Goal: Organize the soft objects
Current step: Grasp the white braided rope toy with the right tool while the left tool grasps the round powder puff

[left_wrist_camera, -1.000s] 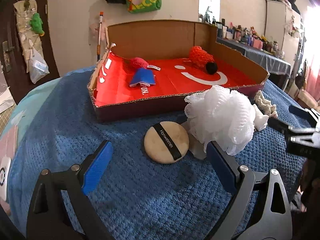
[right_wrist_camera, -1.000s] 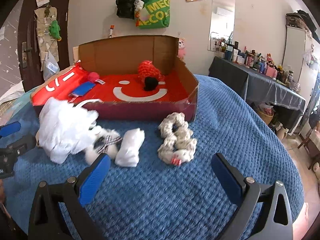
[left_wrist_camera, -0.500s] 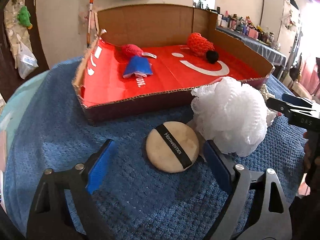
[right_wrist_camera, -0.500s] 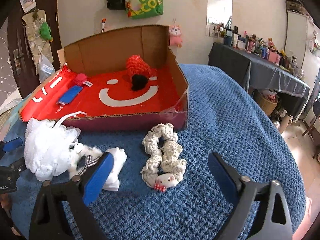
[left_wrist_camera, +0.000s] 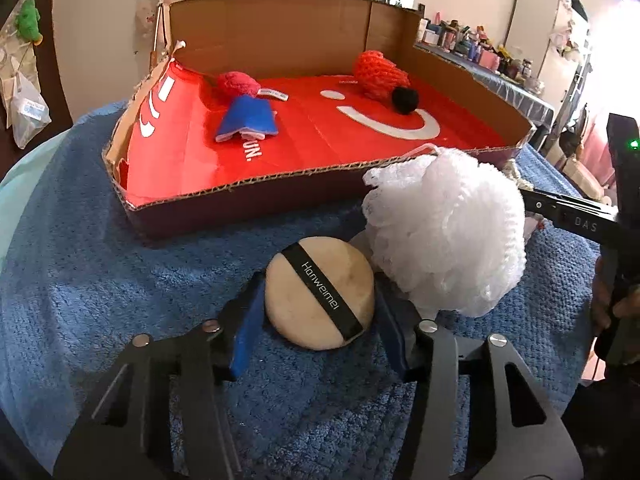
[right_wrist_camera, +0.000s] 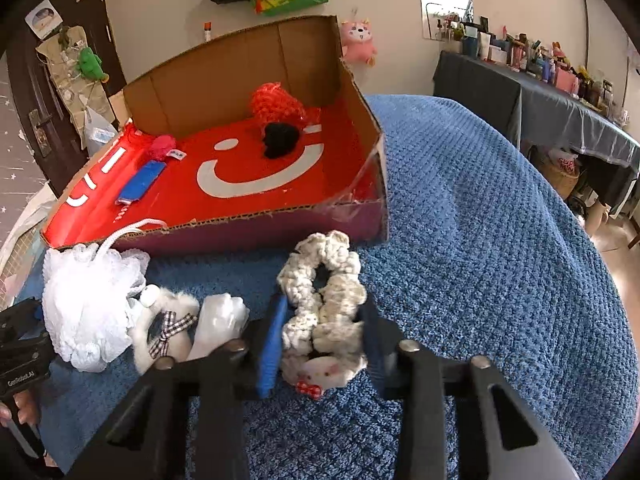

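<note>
The round tan powder puff [left_wrist_camera: 320,294] lies low in the centre of the left wrist view on the blue knitted cover [left_wrist_camera: 100,280], clamped between the blue pads of the left hand-held gripper [left_wrist_camera: 316,330], whose jaws have just been closing. A white mesh sponge [left_wrist_camera: 448,232] touches its right edge. In the right wrist view the right hand-held gripper [right_wrist_camera: 320,340], likewise just closing, squeezes a cream scrunchie [right_wrist_camera: 324,300]. Behind stands the red-lined cardboard box [right_wrist_camera: 256,236].
</note>
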The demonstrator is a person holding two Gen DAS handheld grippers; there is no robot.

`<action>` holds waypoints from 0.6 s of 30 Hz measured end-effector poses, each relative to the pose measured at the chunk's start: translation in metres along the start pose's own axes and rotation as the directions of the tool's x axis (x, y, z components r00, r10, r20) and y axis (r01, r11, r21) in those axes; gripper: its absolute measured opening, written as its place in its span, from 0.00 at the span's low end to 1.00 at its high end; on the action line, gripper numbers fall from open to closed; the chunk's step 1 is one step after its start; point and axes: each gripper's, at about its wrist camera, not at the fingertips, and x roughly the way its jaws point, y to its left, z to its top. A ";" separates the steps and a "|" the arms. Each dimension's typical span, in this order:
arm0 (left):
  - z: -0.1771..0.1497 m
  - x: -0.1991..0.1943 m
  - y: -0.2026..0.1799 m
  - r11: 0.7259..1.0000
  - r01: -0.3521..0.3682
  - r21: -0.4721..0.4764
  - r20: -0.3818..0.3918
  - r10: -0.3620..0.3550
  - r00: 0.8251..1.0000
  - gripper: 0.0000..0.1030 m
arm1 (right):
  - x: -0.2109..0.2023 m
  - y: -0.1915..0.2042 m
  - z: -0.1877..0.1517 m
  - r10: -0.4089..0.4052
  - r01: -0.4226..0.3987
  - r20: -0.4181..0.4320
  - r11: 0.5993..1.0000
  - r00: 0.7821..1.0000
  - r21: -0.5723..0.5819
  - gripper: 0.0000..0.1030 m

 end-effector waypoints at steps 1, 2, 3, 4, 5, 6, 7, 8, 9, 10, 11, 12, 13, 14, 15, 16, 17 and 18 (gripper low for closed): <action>0.000 -0.001 0.000 1.000 0.002 0.000 0.004 -0.002 1.000 0.46 | -0.001 0.000 0.000 0.016 -0.016 0.002 1.000 1.000 0.001 0.32; 0.000 -0.003 -0.001 1.000 0.007 0.002 0.009 -0.007 1.000 0.46 | -0.004 -0.001 0.000 0.018 -0.018 0.009 1.000 1.000 0.001 0.31; 0.001 -0.005 -0.002 1.000 0.011 0.006 0.013 -0.011 1.000 0.46 | -0.006 0.000 0.000 0.014 -0.014 0.017 1.000 1.000 -0.003 0.30; 0.002 -0.006 -0.002 1.000 0.011 0.009 0.018 -0.012 1.000 0.46 | -0.009 0.001 0.000 0.011 -0.010 0.028 1.000 1.000 -0.015 0.29; 0.003 -0.009 -0.003 1.000 0.011 0.013 0.026 -0.011 1.000 0.46 | -0.012 0.003 0.001 0.007 -0.006 0.039 1.000 0.999 -0.025 0.29; 0.004 -0.011 -0.003 1.000 0.011 0.014 0.031 -0.012 0.999 0.46 | -0.016 0.004 0.002 0.005 -0.003 0.051 1.000 0.999 -0.030 0.29; 0.005 -0.013 -0.003 1.000 0.011 0.016 0.038 -0.012 0.999 0.46 | -0.020 0.004 0.004 0.011 -0.009 0.061 0.999 0.998 -0.030 0.29; 0.006 -0.015 -0.003 1.000 0.009 0.016 0.045 -0.010 0.999 0.46 | -0.023 0.005 0.005 0.020 -0.018 0.068 0.999 0.997 -0.028 0.29; 0.007 -0.017 -0.003 1.000 0.008 0.016 0.050 -0.008 0.999 0.46 | -0.026 0.005 0.006 0.023 -0.021 0.076 0.999 0.997 -0.027 0.29; 0.008 -0.019 -0.003 1.000 0.007 0.017 0.056 -0.007 0.998 0.46 | -0.030 0.005 0.007 0.024 -0.022 0.084 0.999 0.996 -0.031 0.29; 0.008 -0.020 -0.002 1.000 0.005 0.017 0.061 -0.006 0.998 0.46 | -0.032 0.006 0.008 0.024 -0.021 0.090 0.999 0.996 -0.034 0.29; 0.009 -0.022 -0.002 1.000 0.004 0.019 0.064 -0.005 0.998 0.46 | -0.034 0.007 0.008 0.023 -0.020 0.096 0.999 0.995 -0.036 0.29; 0.009 -0.023 -0.002 1.000 0.002 0.019 0.067 -0.003 0.998 0.46 | -0.035 0.008 0.009 0.024 -0.021 0.097 0.999 0.995 -0.038 0.29; 0.009 -0.023 -0.002 1.000 0.002 0.019 0.068 -0.003 0.998 0.46 | -0.035 0.008 0.009 0.026 -0.022 0.097 0.999 0.995 -0.038 0.29; 0.009 -0.023 -0.002 1.000 0.003 0.020 0.067 -0.004 0.998 0.46 | -0.035 0.009 0.009 0.026 -0.023 0.098 0.999 0.995 -0.038 0.29; 0.009 -0.023 -0.003 1.000 0.003 0.021 0.067 -0.004 0.998 0.46 | -0.035 0.009 0.009 0.028 -0.024 0.096 0.999 0.995 -0.039 0.29; 0.008 -0.023 -0.003 1.000 0.003 0.022 0.066 -0.005 0.998 0.46 | -0.035 0.010 0.008 0.029 -0.026 0.095 0.999 0.995 -0.039 0.29; 0.008 -0.023 -0.003 1.000 0.004 0.024 0.066 -0.006 0.998 0.46 | -0.035 0.010 0.008 0.030 -0.026 0.096 0.999 0.995 -0.040 0.29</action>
